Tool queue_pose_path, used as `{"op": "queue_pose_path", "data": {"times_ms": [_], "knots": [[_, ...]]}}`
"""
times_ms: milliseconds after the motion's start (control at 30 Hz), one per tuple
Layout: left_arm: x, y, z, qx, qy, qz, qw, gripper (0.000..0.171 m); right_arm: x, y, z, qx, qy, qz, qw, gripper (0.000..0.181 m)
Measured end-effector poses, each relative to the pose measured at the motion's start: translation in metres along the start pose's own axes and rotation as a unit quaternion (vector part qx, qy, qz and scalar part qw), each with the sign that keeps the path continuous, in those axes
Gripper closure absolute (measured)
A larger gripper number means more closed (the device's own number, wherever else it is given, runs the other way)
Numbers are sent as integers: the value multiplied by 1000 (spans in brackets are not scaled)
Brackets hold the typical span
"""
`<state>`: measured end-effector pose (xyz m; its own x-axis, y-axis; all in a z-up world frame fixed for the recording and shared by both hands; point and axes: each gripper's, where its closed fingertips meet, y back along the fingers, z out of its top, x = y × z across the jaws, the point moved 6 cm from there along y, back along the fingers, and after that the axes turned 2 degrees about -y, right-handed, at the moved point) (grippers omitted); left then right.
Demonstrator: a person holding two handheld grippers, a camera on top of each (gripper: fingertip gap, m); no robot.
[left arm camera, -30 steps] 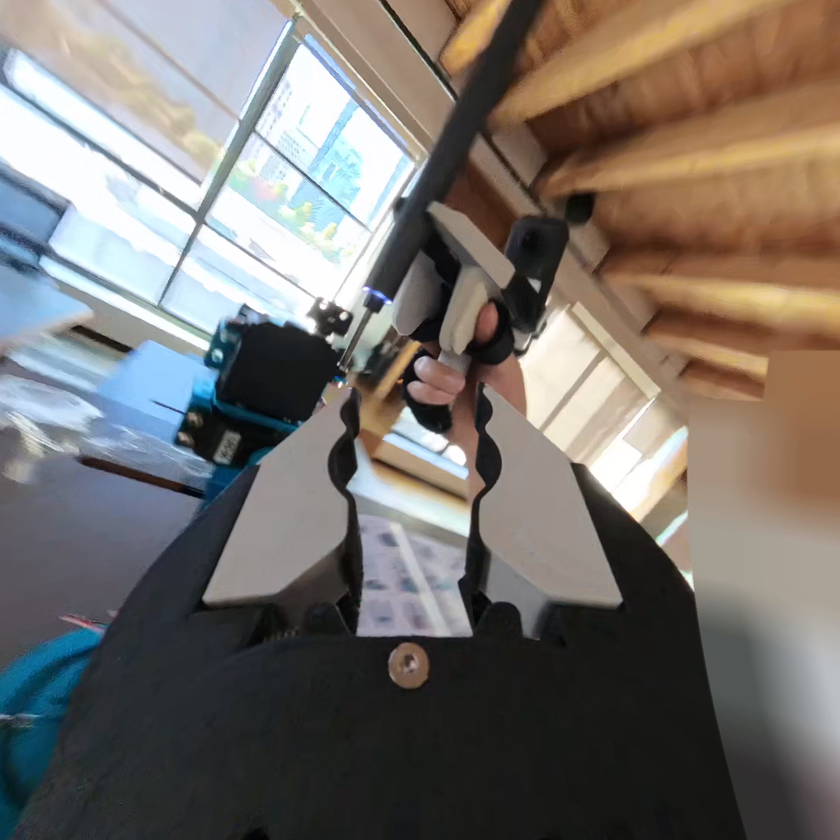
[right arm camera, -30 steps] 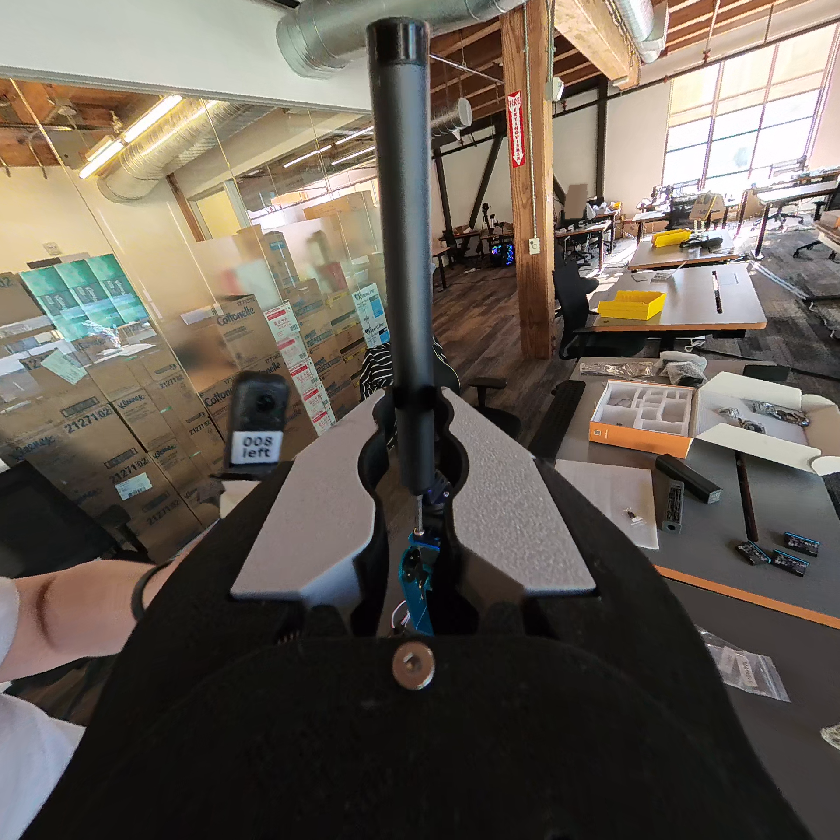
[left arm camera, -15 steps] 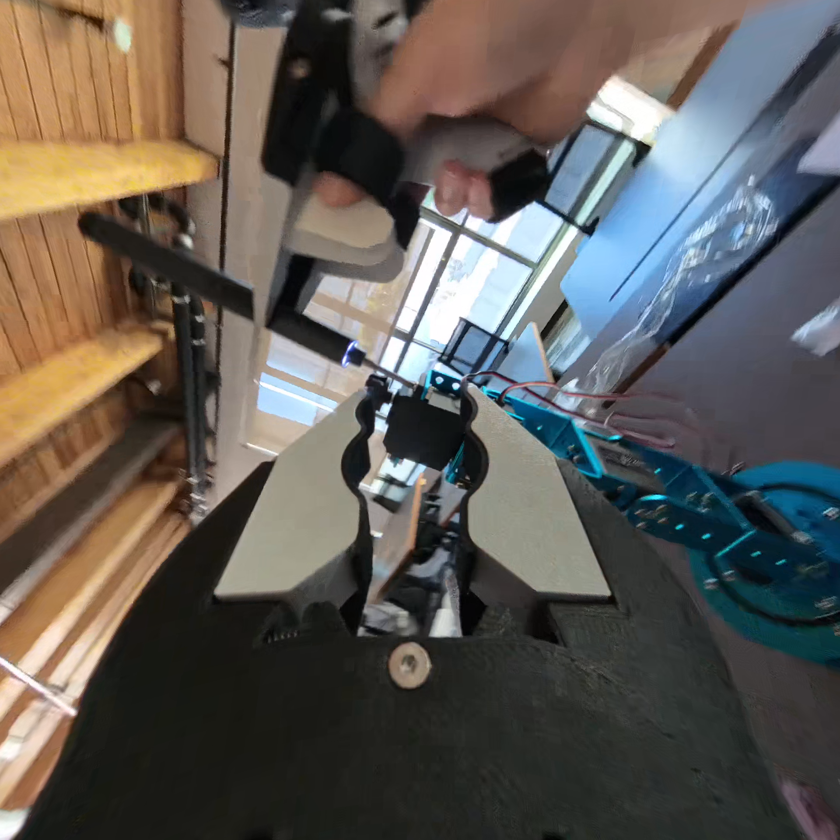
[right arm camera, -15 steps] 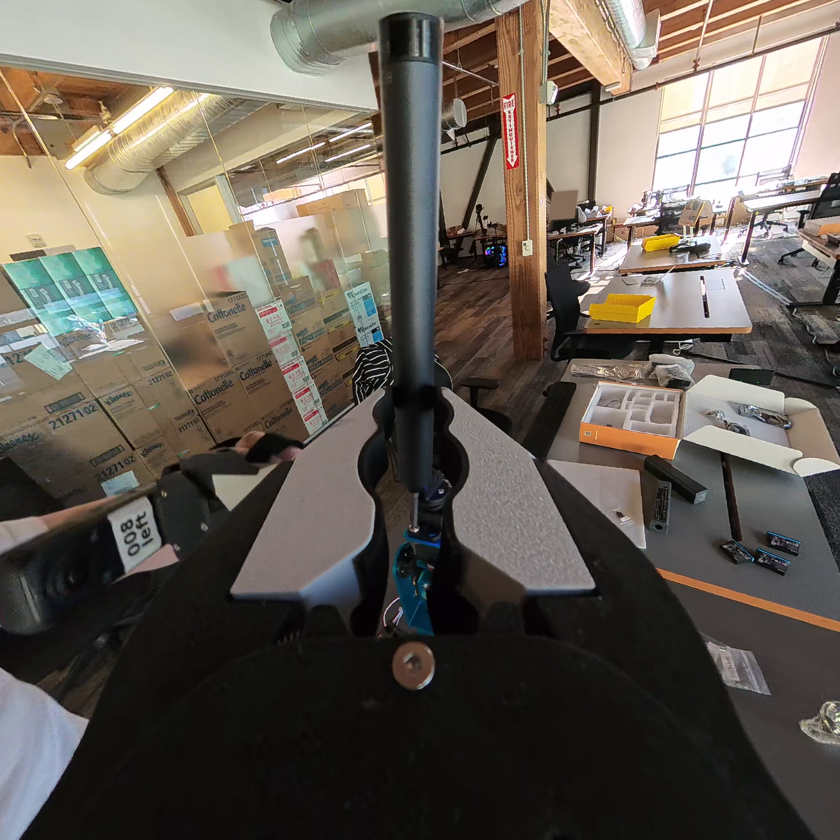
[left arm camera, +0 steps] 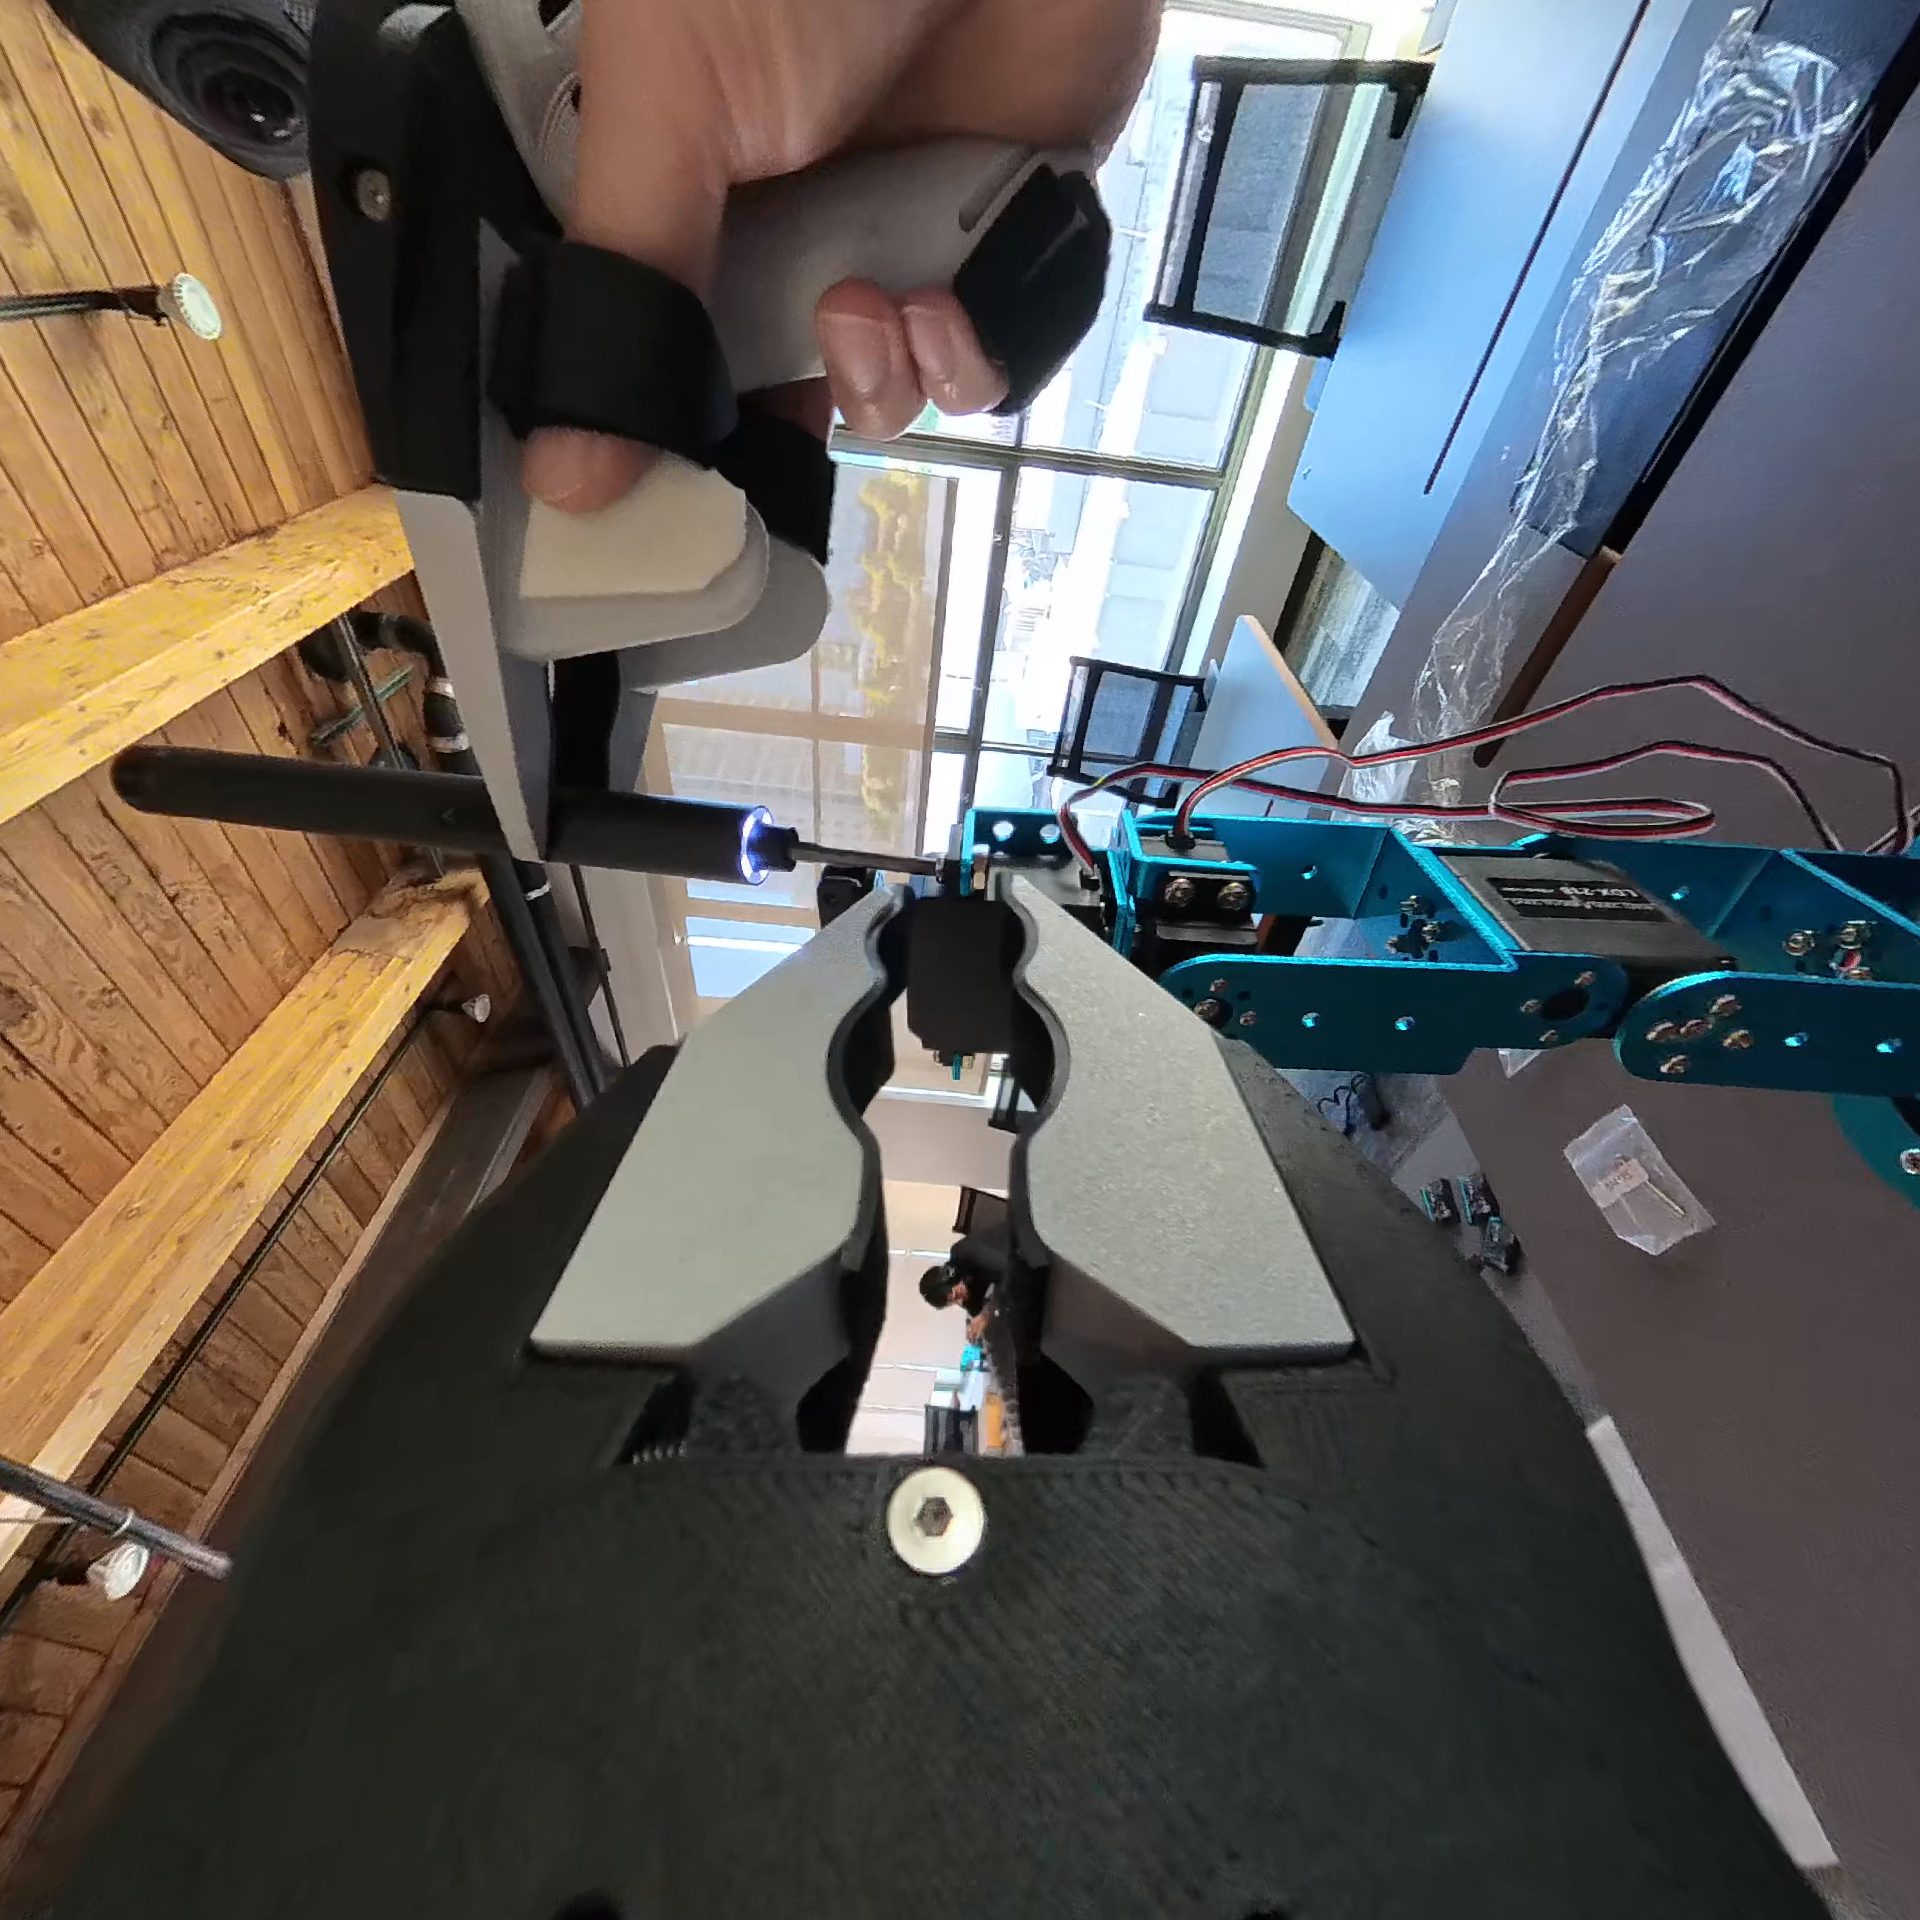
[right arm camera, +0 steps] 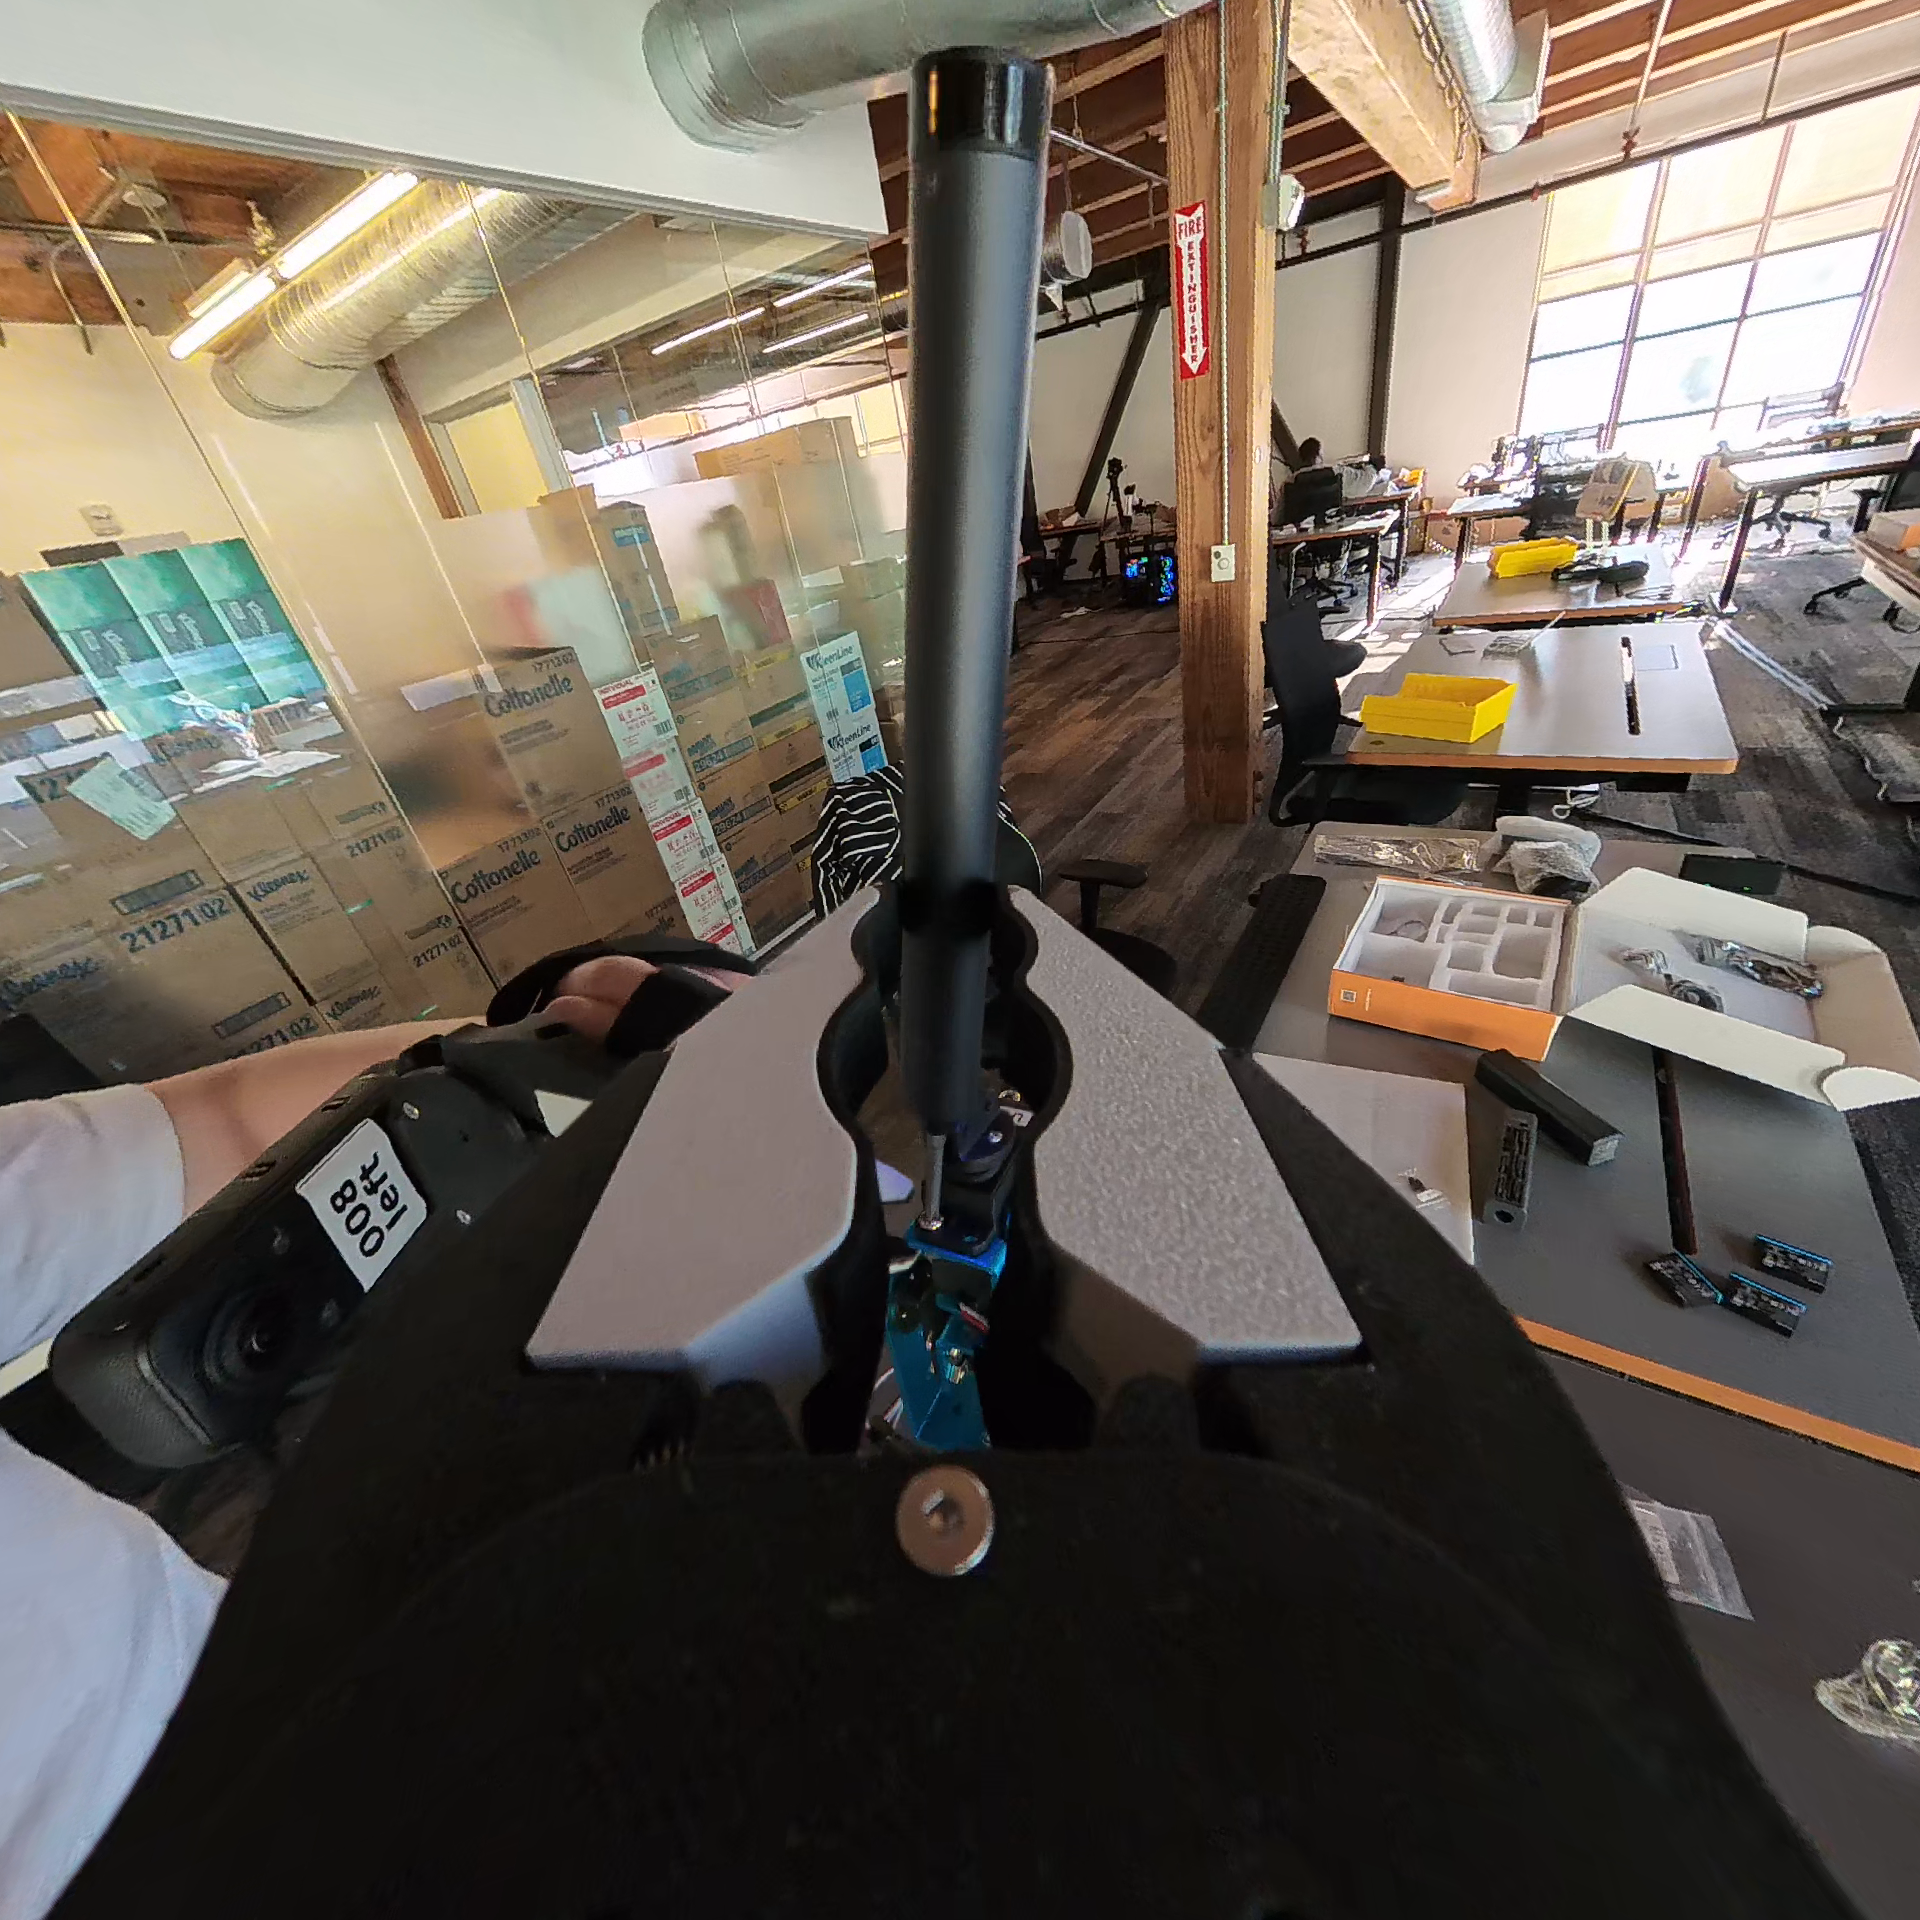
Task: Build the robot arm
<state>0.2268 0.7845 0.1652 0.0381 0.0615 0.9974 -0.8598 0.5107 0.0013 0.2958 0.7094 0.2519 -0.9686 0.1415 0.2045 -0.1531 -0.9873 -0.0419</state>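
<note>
My left gripper (left arm camera: 954,914) is shut on a small black servo block (left arm camera: 956,982) at the end of a blue metal robot arm (left arm camera: 1455,935) with red, white and black wires. My right gripper (right arm camera: 954,914) is shut on a long black electric screwdriver (right arm camera: 961,520). Its lit tip (left arm camera: 758,844) and thin bit press on a screw at the blue bracket (right arm camera: 951,1252) beside the servo. In the left wrist view the right gripper is seen from the side, held by a hand (left arm camera: 831,156). The left gripper's camera body (right arm camera: 260,1288) shows at lower left in the right wrist view.
A grey table (right arm camera: 1714,1247) carries an open orange-and-white box (right arm camera: 1455,966), black bars, small blue parts and plastic bags (left arm camera: 1631,1179). Stacked cardboard boxes stand behind glass on the left. Other desks and a yellow bin (right arm camera: 1439,707) lie farther back. The tips of one gripper are about 9 cm away from the tips of the other.
My left gripper swung round from pointing at the ceiling and closed on the black servo block. The screwdriver stayed in my right gripper, its bit set on the blue bracket.
</note>
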Motion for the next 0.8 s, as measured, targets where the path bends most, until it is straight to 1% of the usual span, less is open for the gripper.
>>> {"op": "queue_pose_path", "data": {"times_ms": [100, 233, 300, 500, 533, 667, 800], "knots": [[-2, -1, 2, -4, -7, -10, 1000, 165, 4, 2, 0, 1, 11, 3, 1000, 166], [0, -2, 1, -5, -13, -9, 1000, 166, 7, 3, 0, 1, 21, 5, 1000, 166], [2, -2, 0, -2, -13, -10, 1000, 162, 8, 3, 0, 1, 24, 6, 1000, 166], [-1, -2, 0, 0, -33, -11, 999, 166, 9, 2, 0, -1, 26, 10, 1000, 166], [0, -2, 0, 2, -34, -6, 999, 165, 9, 2, 0, 0, 27, 9, 1000, 166], [2, -1, 2, 5, -27, 28, 999, 153, 10, 3, 0, 2, 30, 7, 1000, 166], [0, -4, 0, 17, -20, 45, 999, 152, 11, 3, 0, 2, 29, 7, 1000, 166]]}}
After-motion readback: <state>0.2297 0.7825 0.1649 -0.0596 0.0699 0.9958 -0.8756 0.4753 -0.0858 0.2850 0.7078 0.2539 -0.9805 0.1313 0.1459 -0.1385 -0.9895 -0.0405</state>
